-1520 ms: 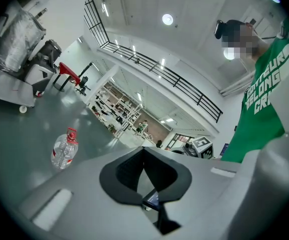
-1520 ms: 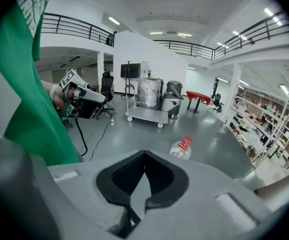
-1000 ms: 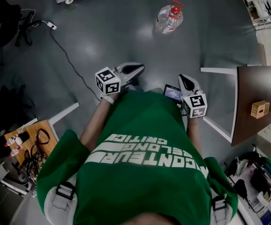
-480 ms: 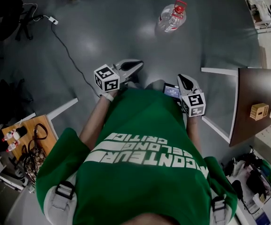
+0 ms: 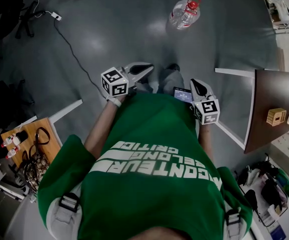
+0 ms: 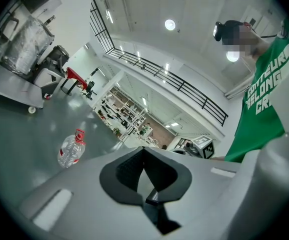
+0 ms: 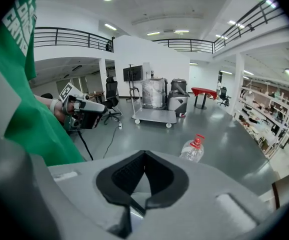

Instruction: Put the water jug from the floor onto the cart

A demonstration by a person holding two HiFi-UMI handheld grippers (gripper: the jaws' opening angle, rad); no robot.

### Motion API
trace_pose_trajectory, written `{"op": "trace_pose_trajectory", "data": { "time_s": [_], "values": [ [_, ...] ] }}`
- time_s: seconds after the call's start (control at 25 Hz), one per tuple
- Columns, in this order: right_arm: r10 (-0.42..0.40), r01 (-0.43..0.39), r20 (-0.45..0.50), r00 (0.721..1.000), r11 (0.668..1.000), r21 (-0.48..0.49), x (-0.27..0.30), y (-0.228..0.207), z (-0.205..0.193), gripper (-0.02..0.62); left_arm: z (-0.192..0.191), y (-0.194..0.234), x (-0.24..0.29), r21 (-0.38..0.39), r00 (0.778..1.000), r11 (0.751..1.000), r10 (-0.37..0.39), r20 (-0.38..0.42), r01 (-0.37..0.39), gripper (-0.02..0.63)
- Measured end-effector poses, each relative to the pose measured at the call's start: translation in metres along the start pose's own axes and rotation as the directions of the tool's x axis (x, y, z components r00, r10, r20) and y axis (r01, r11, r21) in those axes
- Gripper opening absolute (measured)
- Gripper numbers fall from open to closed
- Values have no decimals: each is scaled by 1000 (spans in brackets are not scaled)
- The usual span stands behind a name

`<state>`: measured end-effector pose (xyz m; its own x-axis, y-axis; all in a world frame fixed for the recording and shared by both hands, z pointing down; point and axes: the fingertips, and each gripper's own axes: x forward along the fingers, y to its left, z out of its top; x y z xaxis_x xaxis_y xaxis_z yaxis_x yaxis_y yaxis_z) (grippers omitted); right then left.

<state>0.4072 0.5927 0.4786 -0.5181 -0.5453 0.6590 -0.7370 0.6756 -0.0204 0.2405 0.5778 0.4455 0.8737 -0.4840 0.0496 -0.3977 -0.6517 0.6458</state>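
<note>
My leg (image 5: 168,78) is now showing between my two grippers in the head view, where a moment ago only floor (image 5: 109,29) was showing. The water jug (image 5: 184,13) is sitting slightly nearer that frame's upper right than before. I am reading this as me stepping toward the jug, with the pick-up not yet begun.

The jug is standing on the floor in the upper middle of the head view, well apart from both grippers. The cart (image 7: 154,116) is waiting beyond it in the right gripper view. The jaws of my left gripper (image 5: 148,69) and right gripper (image 5: 194,83) are resting together, holding nothing.

The jug is standing upright with its long axis vertical and its red cap pointing up. In the head view the cap is leaning toward the upper right.
</note>
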Motion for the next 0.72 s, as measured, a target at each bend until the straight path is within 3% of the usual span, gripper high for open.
{"op": "trace_pose_trajectory", "data": {
  "time_s": [0.36, 0.72],
  "values": [
    [25, -25, -9, 1000, 998, -58, 6, -2, 10, -6, 3, 5, -7, -5, 999, 999, 34, 30, -34, 6],
    [49, -50, -8, 999, 997, -53, 17, -4, 10, -6, 5, 9, -9, -7, 998, 998, 61, 24, -61, 6]
  ]
}}
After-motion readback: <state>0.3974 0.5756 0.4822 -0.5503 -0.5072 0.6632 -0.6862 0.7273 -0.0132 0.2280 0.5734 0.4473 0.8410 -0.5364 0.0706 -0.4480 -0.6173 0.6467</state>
